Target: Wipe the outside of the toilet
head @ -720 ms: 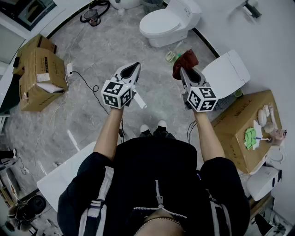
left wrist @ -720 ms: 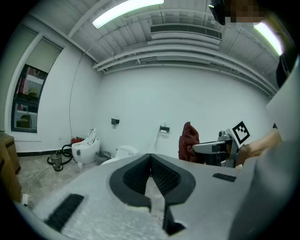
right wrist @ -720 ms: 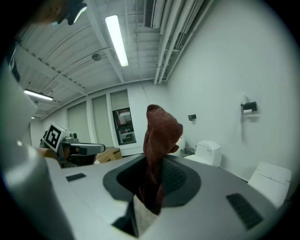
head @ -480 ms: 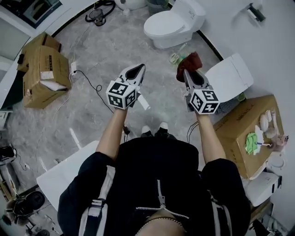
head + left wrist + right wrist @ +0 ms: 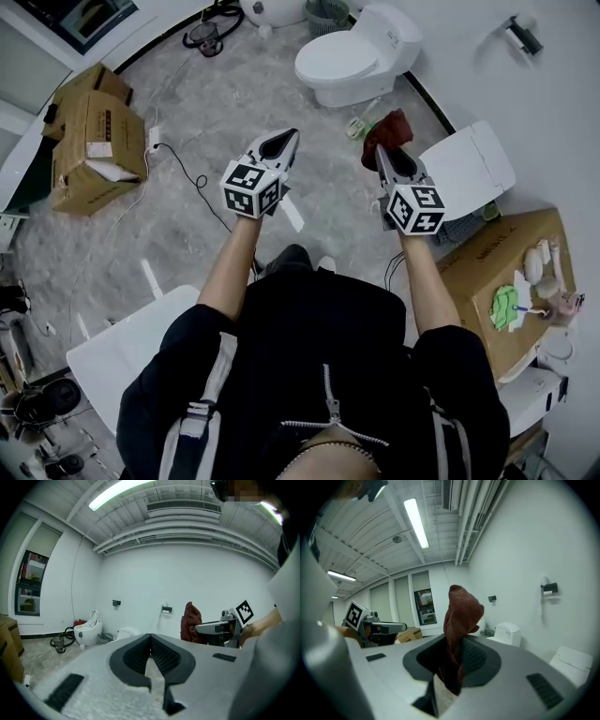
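Toilet (image 5: 349,62): white, lid down, on the grey floor (image 5: 234,112) against the curved wall, at the top of the head view. It lies ahead of both grippers and well apart from them, nearer the right one's line.

Red cloth (image 5: 391,127): clamped in the right gripper (image 5: 382,150), bunched and standing up past the jaw tips, between gripper and toilet. In the right gripper view the cloth (image 5: 459,616) fills the jaw gap, with the toilet (image 5: 507,632) beyond it to the right.

Left gripper (image 5: 284,138): jaws together, nothing between them, held level with the right gripper and beside it.

Surroundings: white panel (image 5: 466,169) just right of the right gripper; cardboard boxes (image 5: 92,150) far left; another box (image 5: 502,262) at right.
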`<state>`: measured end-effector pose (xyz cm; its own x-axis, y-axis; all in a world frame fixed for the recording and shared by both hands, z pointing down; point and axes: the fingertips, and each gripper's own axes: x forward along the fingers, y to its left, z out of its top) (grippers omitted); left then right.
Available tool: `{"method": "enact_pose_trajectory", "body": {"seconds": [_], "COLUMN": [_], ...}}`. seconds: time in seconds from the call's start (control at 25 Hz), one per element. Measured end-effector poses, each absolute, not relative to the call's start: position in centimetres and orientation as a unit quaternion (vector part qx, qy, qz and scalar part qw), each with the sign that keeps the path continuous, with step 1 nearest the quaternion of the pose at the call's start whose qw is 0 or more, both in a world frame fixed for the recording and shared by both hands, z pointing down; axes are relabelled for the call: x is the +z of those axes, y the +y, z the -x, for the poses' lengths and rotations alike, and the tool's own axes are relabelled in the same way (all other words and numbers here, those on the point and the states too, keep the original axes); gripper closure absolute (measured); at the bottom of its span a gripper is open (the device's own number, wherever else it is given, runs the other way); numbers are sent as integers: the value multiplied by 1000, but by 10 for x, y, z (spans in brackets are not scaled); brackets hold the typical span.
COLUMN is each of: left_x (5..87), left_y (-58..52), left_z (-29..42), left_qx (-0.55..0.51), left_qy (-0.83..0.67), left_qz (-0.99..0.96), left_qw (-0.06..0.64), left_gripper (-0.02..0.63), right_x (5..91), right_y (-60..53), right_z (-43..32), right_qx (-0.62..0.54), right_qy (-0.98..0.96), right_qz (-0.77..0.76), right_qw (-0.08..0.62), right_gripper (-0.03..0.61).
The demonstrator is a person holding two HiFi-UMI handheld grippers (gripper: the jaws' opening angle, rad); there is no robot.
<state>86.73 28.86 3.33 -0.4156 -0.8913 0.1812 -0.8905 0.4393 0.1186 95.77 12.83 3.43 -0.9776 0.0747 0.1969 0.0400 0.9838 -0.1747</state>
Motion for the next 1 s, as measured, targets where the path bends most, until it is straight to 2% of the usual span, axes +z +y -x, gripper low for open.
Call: {"method": "enact_pose_trajectory", "body": {"seconds": [0.24, 0.52, 1.0], "left_x": [38, 48, 75], "left_y": [272, 251, 208], "left_z": [-851, -801, -625], "left_qx": [-5, -10, 10], "left_qy": [-841, -835, -798], "left_qz": [-529, -538, -586], "left_qw": [112, 113, 138], "left_gripper": [615, 615, 615], "right_x": [40, 57, 91], "right_y": [114, 99, 70], "right_z": [-944, -903, -736], "right_qx": [87, 91, 118], "right_qy": [-990, -989, -980], "right_qz": [28, 15, -42], "right_qw": [104, 117, 155], "right_gripper": [486, 486, 486]}}
